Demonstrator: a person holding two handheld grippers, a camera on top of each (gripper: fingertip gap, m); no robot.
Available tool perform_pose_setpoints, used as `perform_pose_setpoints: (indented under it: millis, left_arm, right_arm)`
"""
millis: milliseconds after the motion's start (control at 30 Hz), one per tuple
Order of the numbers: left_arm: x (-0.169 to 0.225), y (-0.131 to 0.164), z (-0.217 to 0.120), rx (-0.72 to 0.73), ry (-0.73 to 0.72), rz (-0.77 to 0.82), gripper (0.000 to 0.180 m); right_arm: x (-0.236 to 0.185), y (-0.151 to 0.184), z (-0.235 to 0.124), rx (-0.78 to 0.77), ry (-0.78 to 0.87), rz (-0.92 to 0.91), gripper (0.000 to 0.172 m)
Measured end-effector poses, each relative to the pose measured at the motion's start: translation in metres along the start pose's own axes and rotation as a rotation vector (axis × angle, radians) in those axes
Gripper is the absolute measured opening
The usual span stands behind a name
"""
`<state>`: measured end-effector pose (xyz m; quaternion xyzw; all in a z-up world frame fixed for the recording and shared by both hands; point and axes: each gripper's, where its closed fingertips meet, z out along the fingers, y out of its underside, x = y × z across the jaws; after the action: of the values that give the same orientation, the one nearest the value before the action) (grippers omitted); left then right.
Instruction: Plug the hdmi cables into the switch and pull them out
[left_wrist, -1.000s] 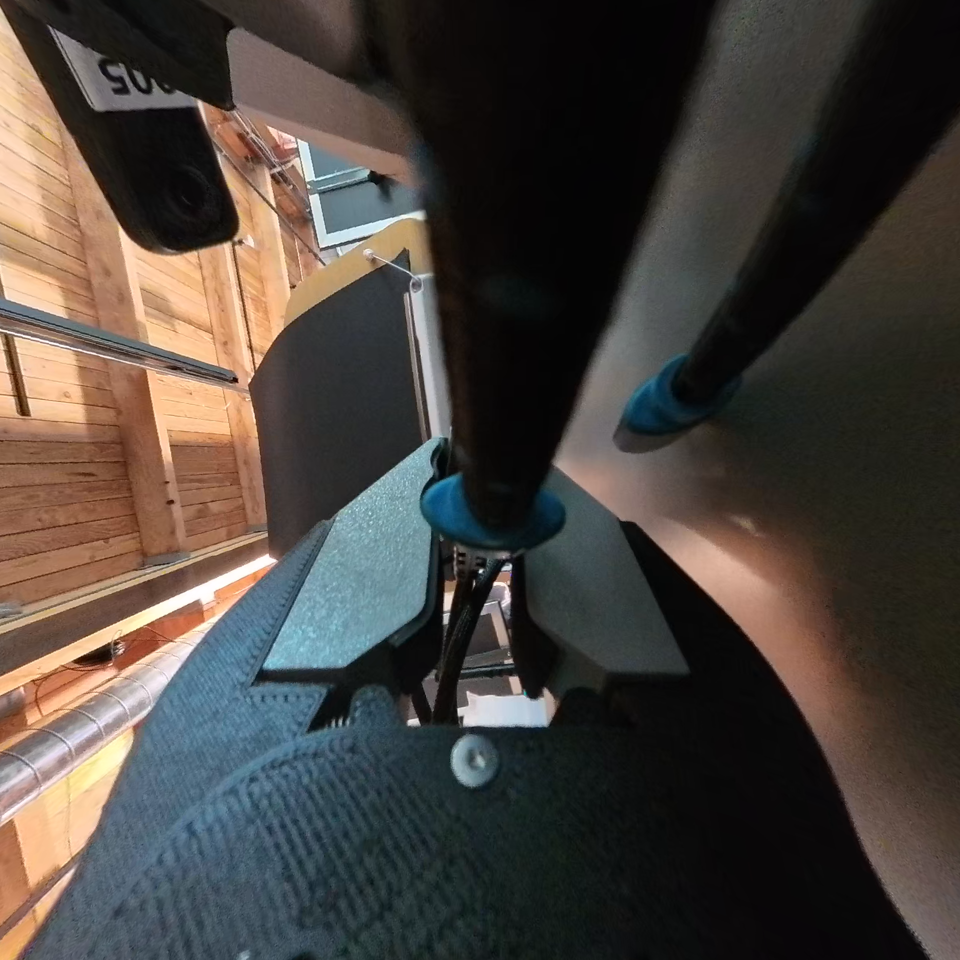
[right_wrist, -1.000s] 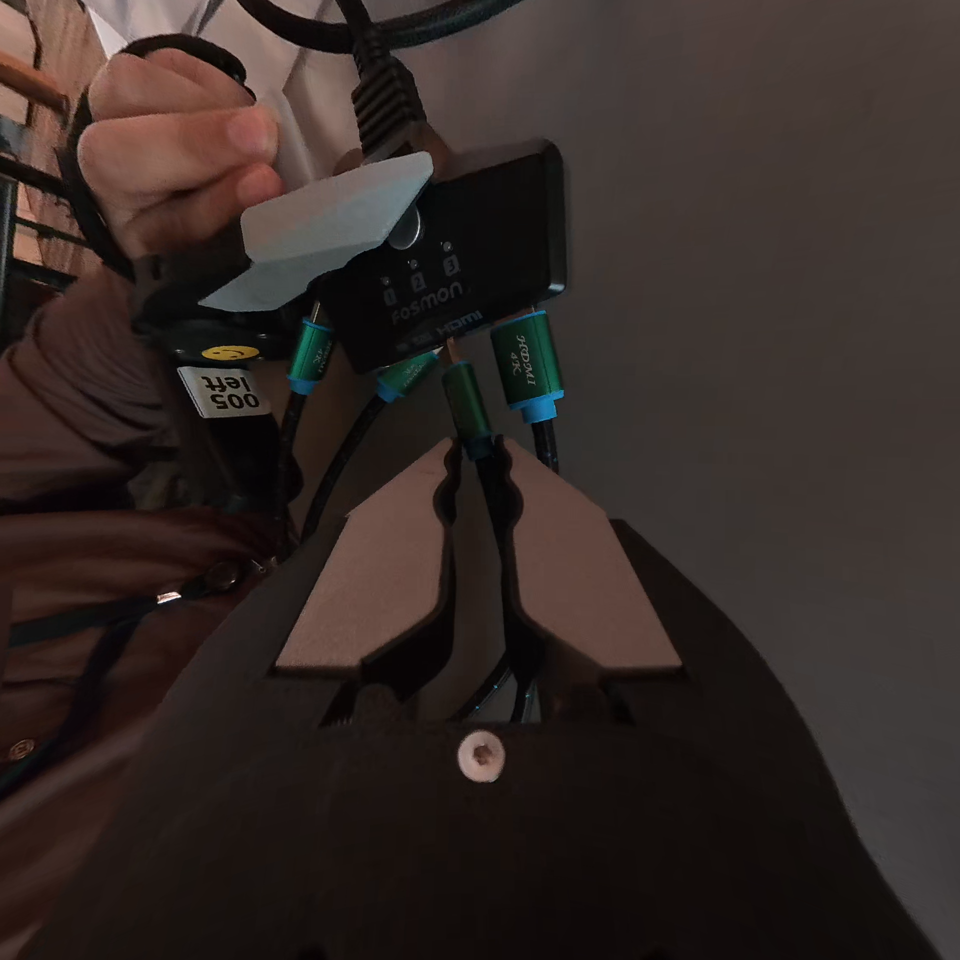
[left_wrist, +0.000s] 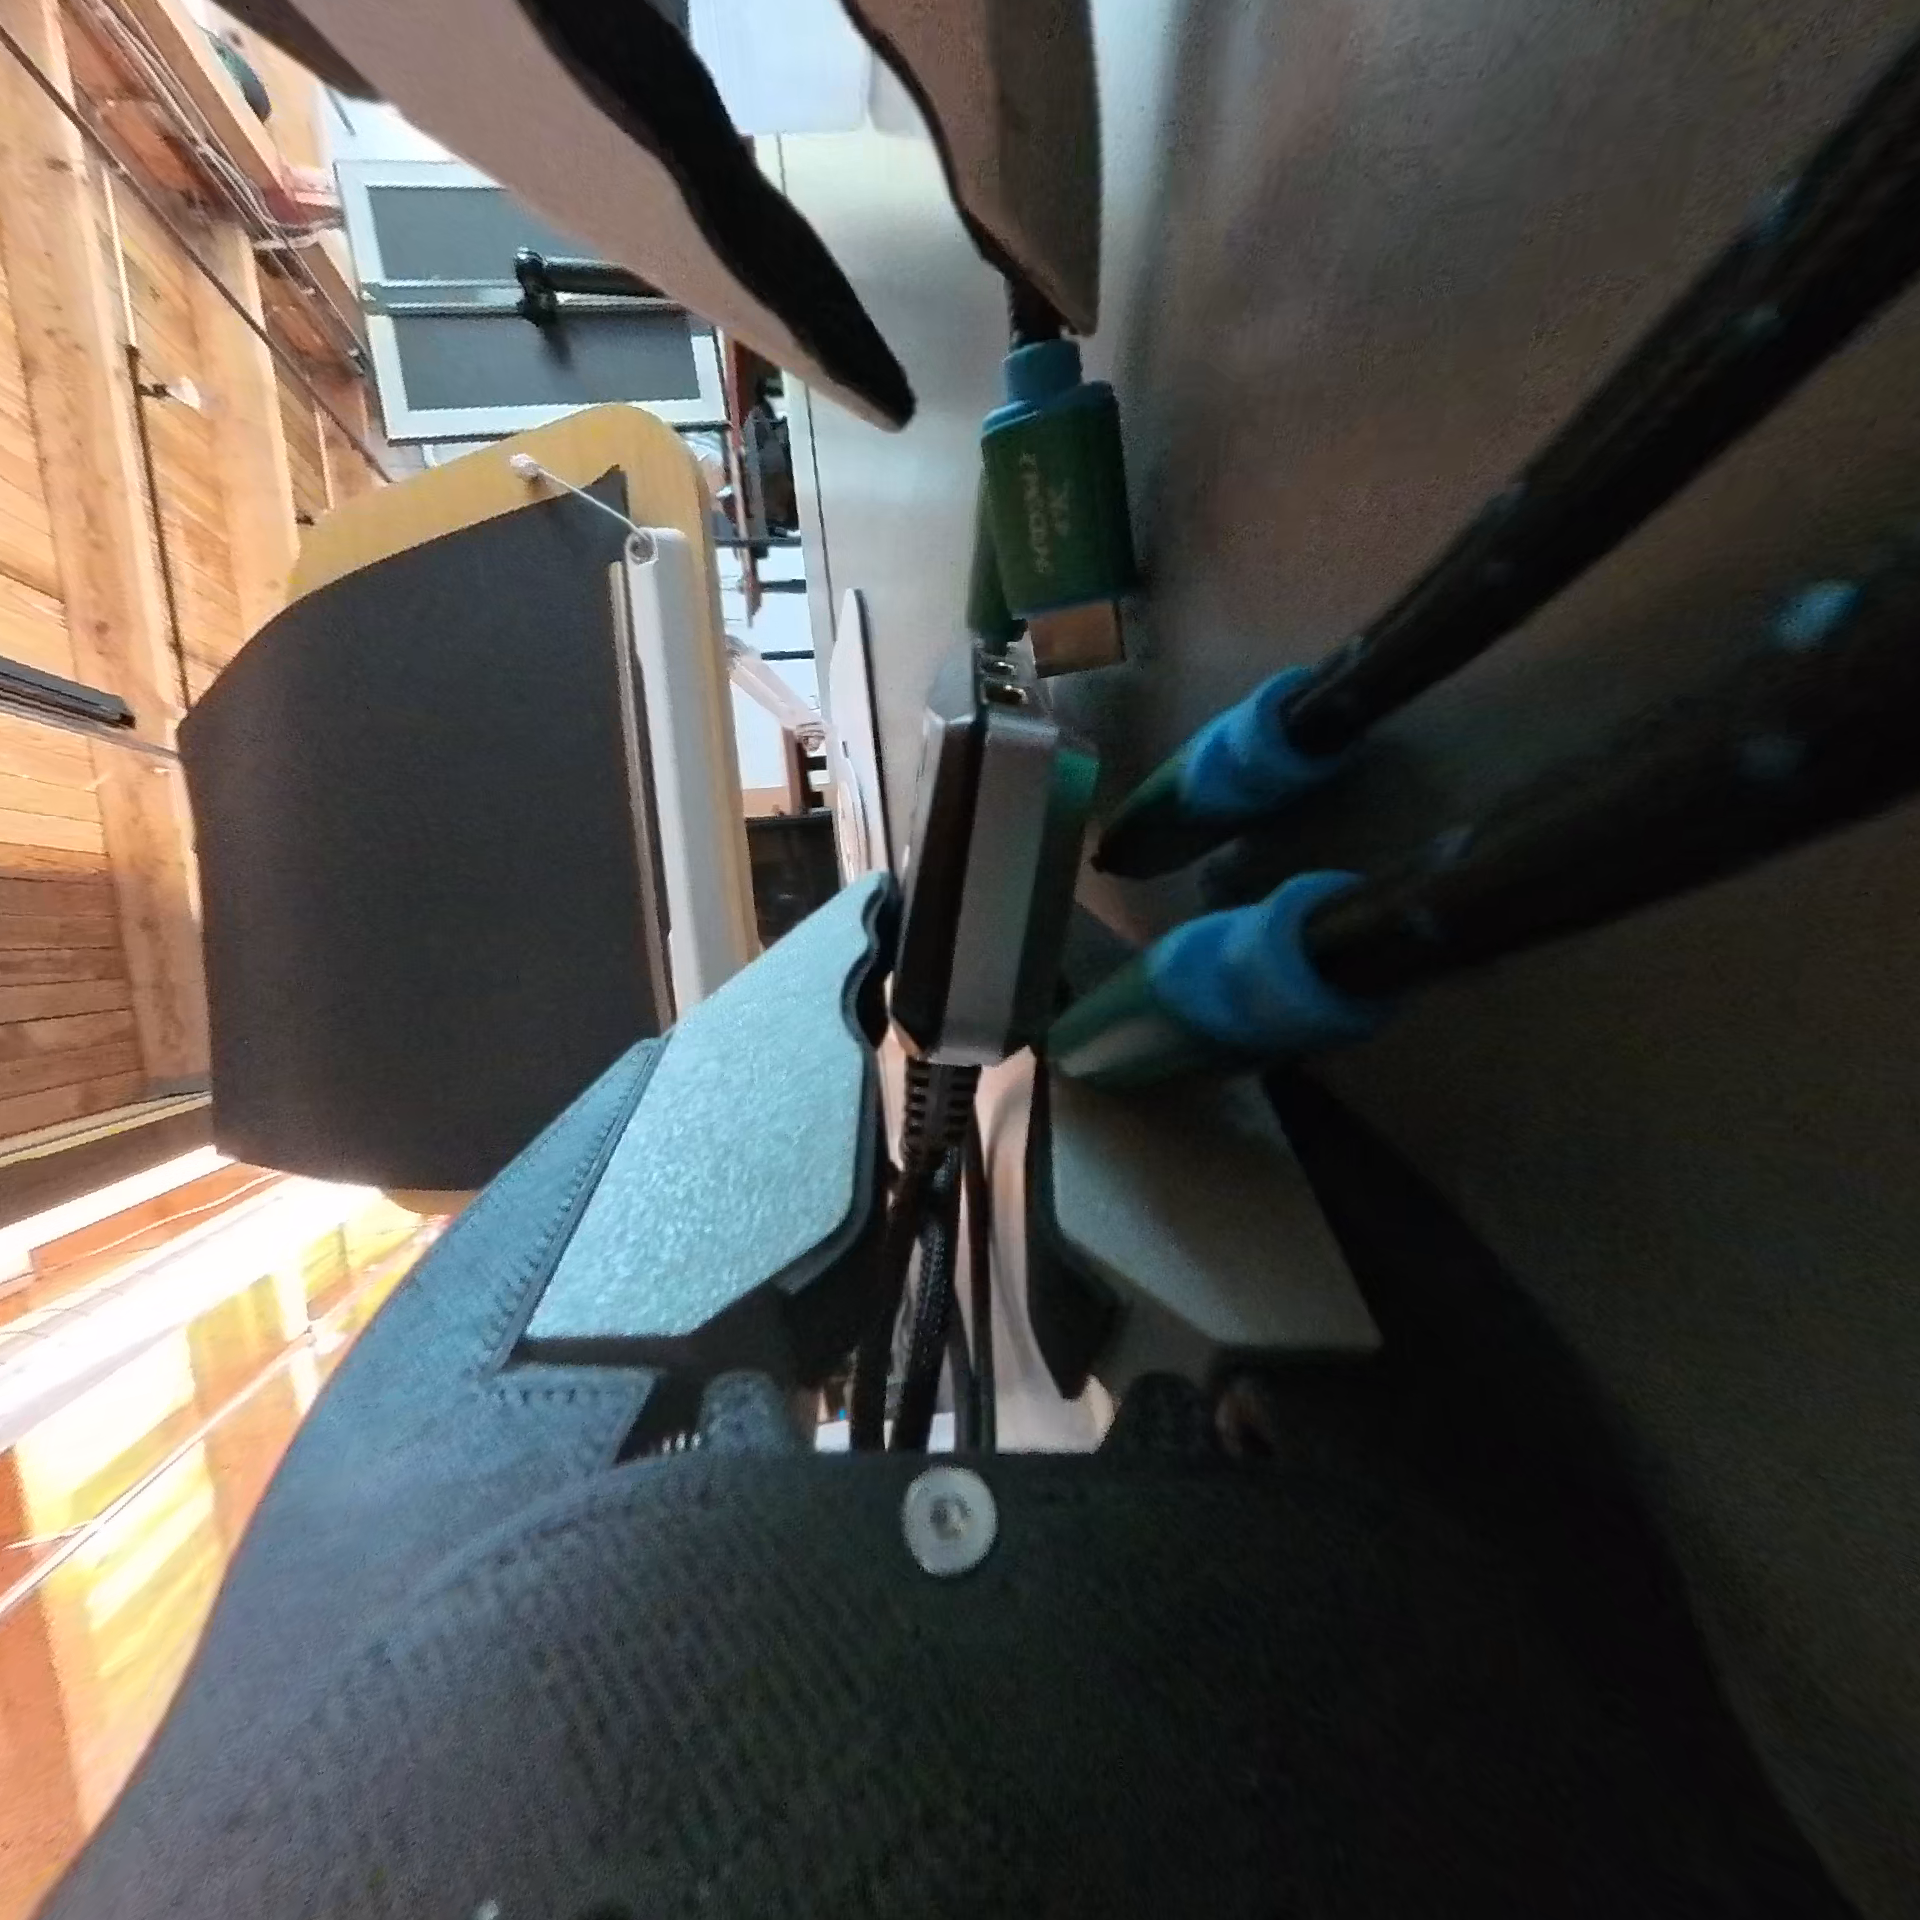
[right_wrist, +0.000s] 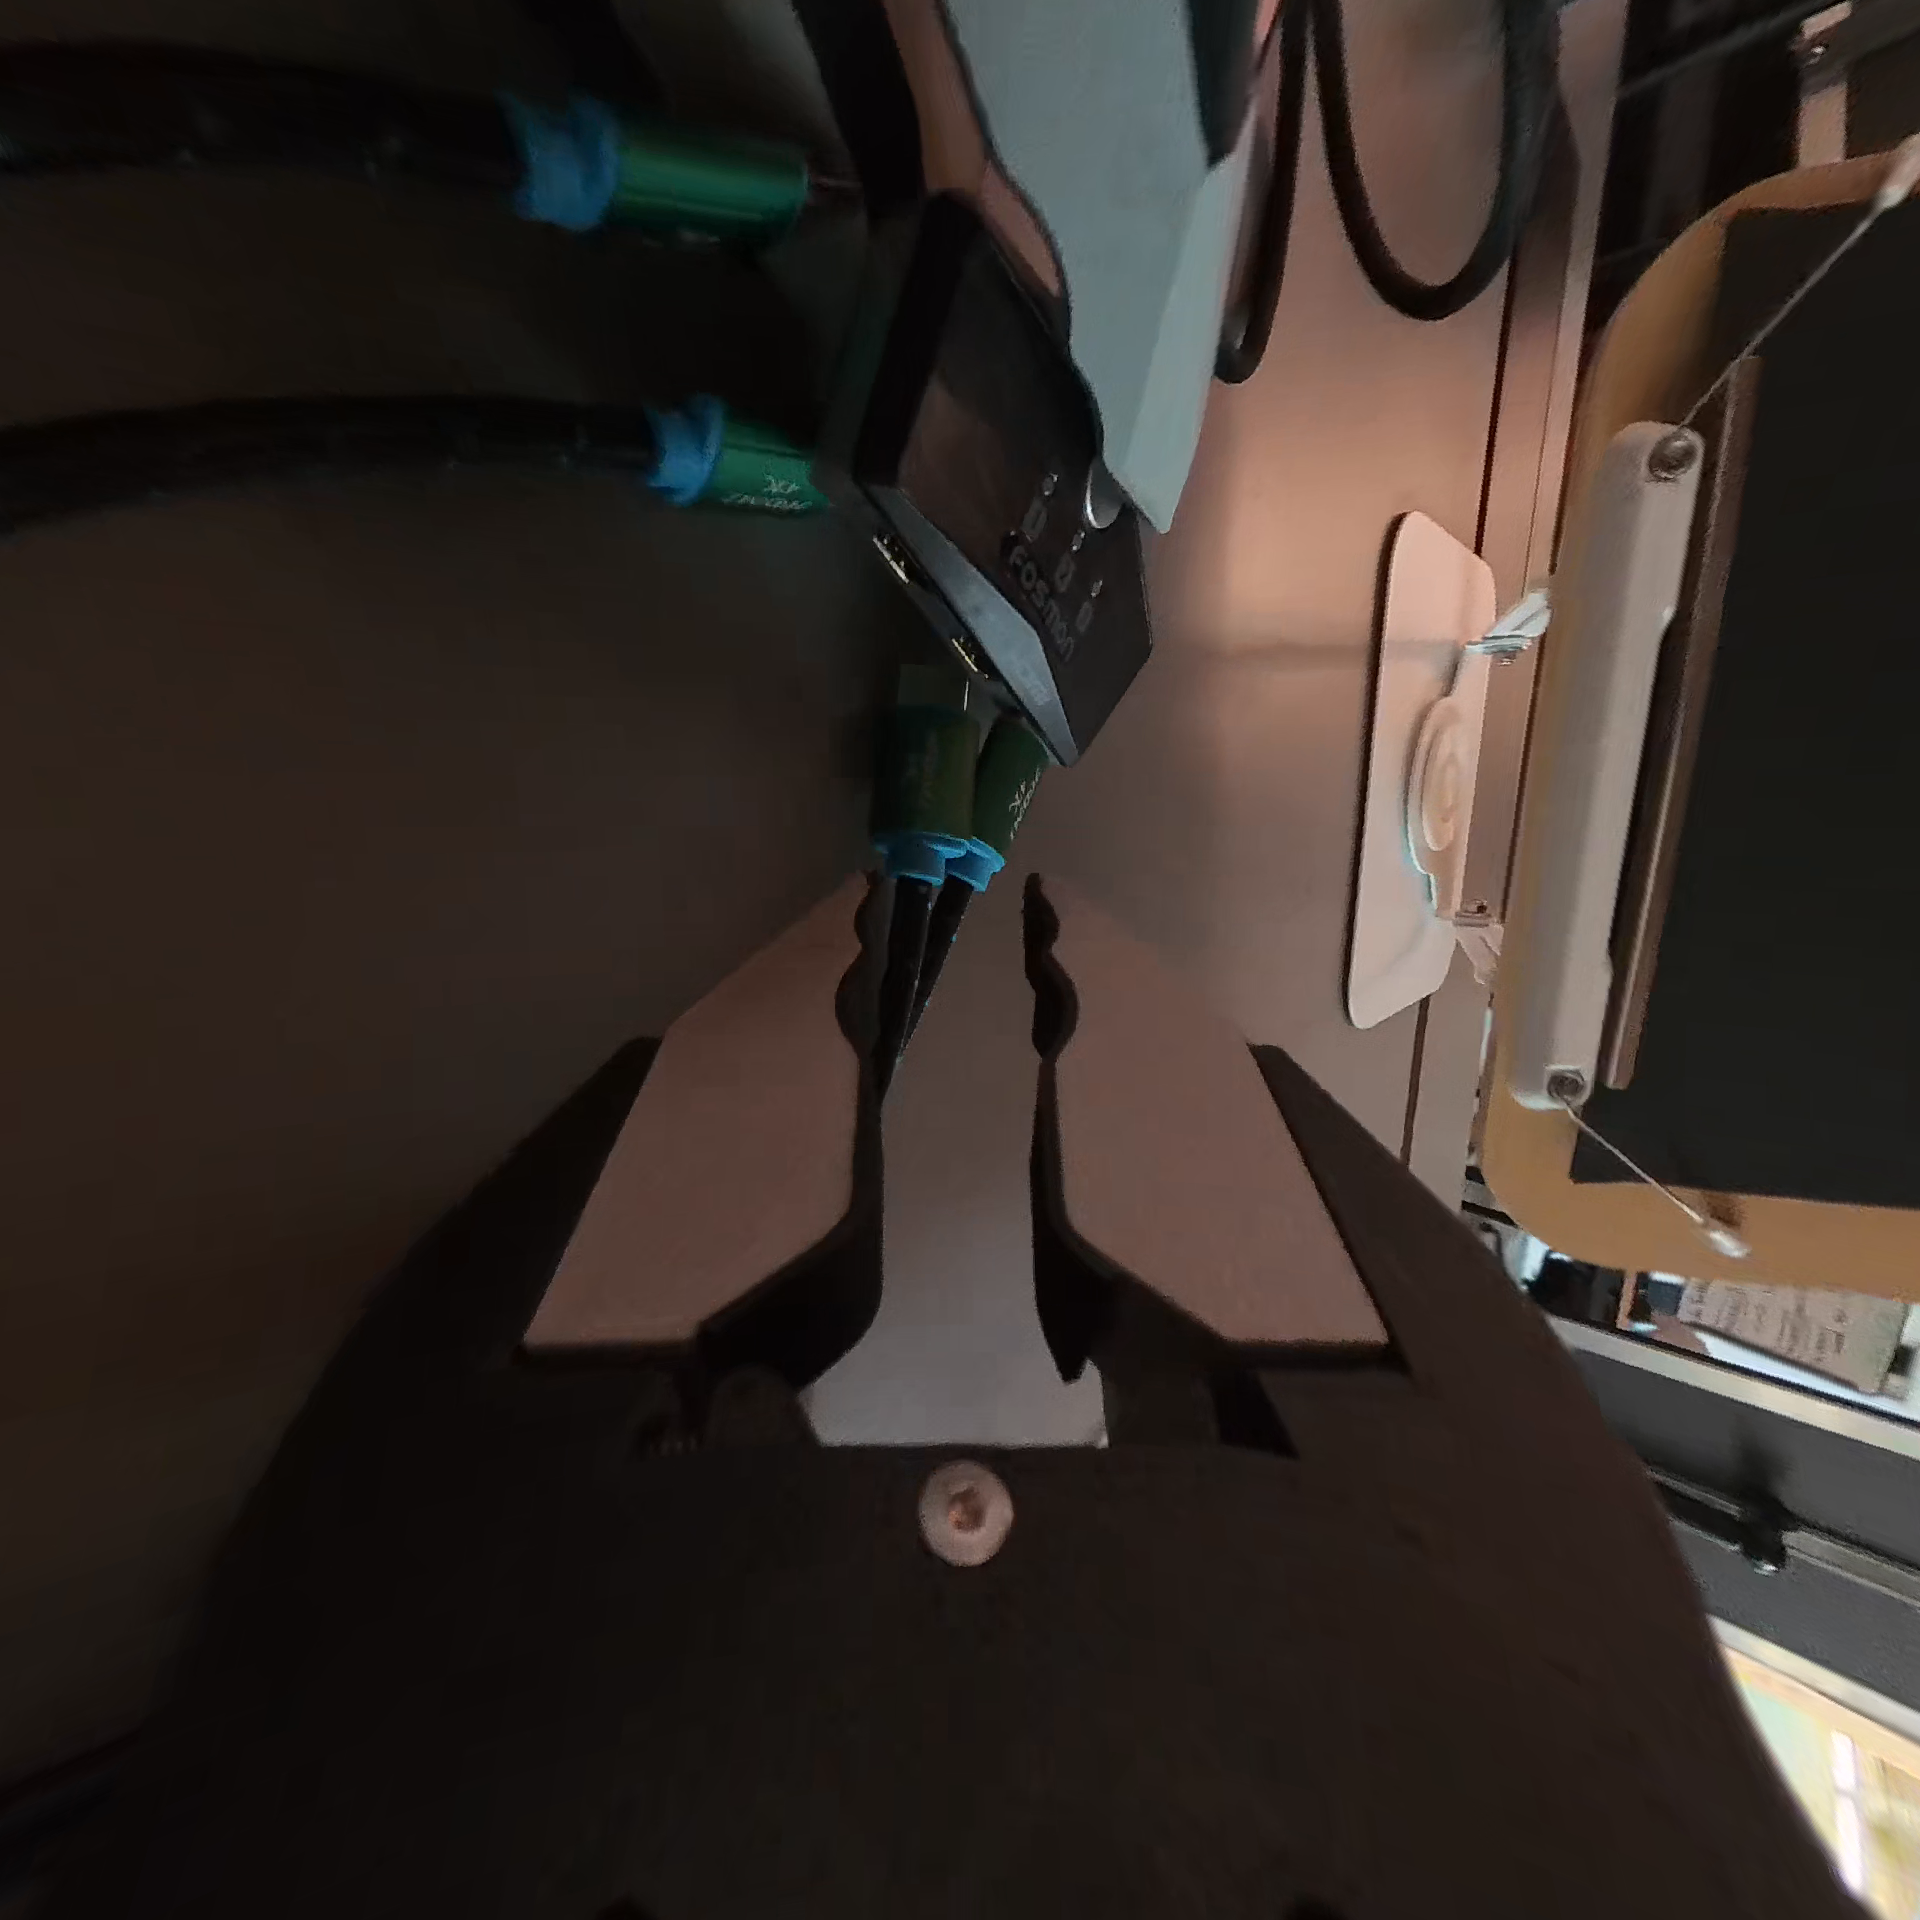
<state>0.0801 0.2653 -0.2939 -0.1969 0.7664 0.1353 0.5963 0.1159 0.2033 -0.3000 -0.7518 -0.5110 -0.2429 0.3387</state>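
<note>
The left gripper (left_wrist: 961, 935) has the black switch (left_wrist: 977, 883) edge-on between its fingers, the near pad (left_wrist: 748, 1143) up against its dark face; the far pad sits behind the body, so I can't confirm contact there. In the right wrist view the switch (right_wrist: 1013, 520) hangs at a slant above the table (right_wrist: 364, 831). The right gripper (right_wrist: 951, 935) stands narrowly open – two black cable leads (right_wrist: 914, 966) run along its left finger and nothing is pinched. Two green plugs (right_wrist: 961, 779) sit at the switch's lower edge; two more (right_wrist: 727, 473) lie off to the left.

For the pull, I'd say close on the rigid green shell rather than the braided lead, then draw straight along the port axis while the left keeps the switch from twisting.

Hard to read – whether those two lower plugs are seated or merely resting at their ports, and the switch's underside is hidden
</note>
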Motion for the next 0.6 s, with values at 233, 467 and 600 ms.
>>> perform_pose_setpoints:
  millis: [233,467,600]
  left_arm:
    - [0.001,0.003,0.001,0.008,0.032,-0.048,0.021]
    - [-0.005,0.007,0.001,0.000,-0.003,-0.039,0.022]
    - [-0.008,0.008,0.002,-0.008,-0.021,-0.017,0.021]
  right_arm:
    - [-0.007,0.000,0.010,0.010,0.035,-0.102,0.007]
    - [0.000,-0.004,0.004,0.119,-0.114,0.258,0.007]
    - [0.016,0.000,-0.012,0.167,-0.202,0.462,0.007]
